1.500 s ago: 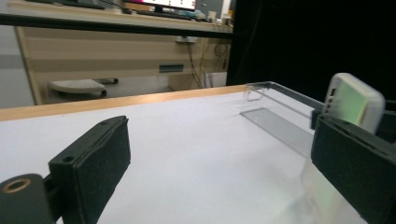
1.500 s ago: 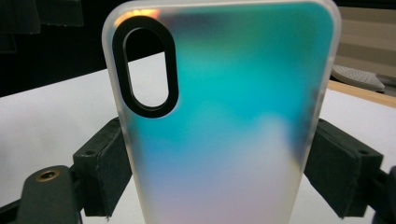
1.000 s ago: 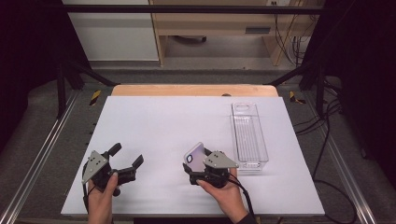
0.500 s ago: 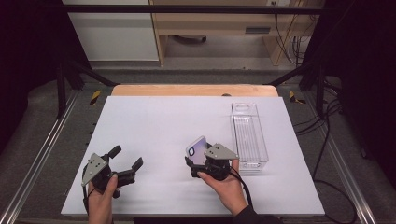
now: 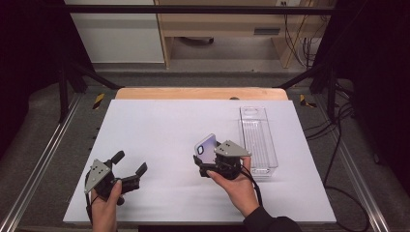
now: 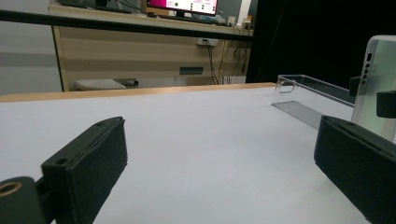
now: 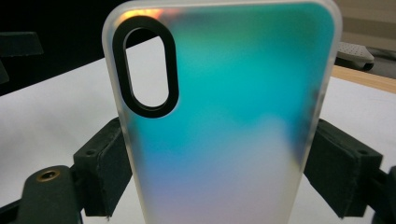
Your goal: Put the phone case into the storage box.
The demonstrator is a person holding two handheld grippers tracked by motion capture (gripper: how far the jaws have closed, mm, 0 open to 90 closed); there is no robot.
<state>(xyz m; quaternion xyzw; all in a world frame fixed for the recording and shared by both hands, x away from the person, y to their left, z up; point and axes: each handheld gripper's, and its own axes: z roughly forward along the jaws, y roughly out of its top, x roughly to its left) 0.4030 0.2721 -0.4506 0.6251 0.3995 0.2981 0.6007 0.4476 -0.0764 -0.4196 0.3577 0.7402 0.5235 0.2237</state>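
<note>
At the left of the high view the left claw (image 5: 129,170) is held low over the white tabletop (image 5: 159,130), its jaws spread wide with nothing between them; in the left gripper view only bare tabletop lies between the two black pads. Toward the middle, the right claw (image 5: 209,159) is clenched on a phone case (image 5: 207,145), which is carried clear of the tabletop and tilted up, its camera cut-out at the upper end. In the right gripper view the case (image 7: 224,116) is seen pinched across its width, a pad on each long edge, the frosted back turned to the camera and the oval cut-out at upper left. Just to the right of that hand a clear bin (image 5: 258,140) lies lengthwise on the tabletop, and nothing can be made out inside it. The step in hand is judged to be carrying the case to the bin. For this to be done well, the grip should be kept firm on the thin edges so that the case is not twisted out, the case should be turned in line with the long axis of the narrow bin, lowered between its walls without the rim being struck, and released only once it is low inside.
</note>
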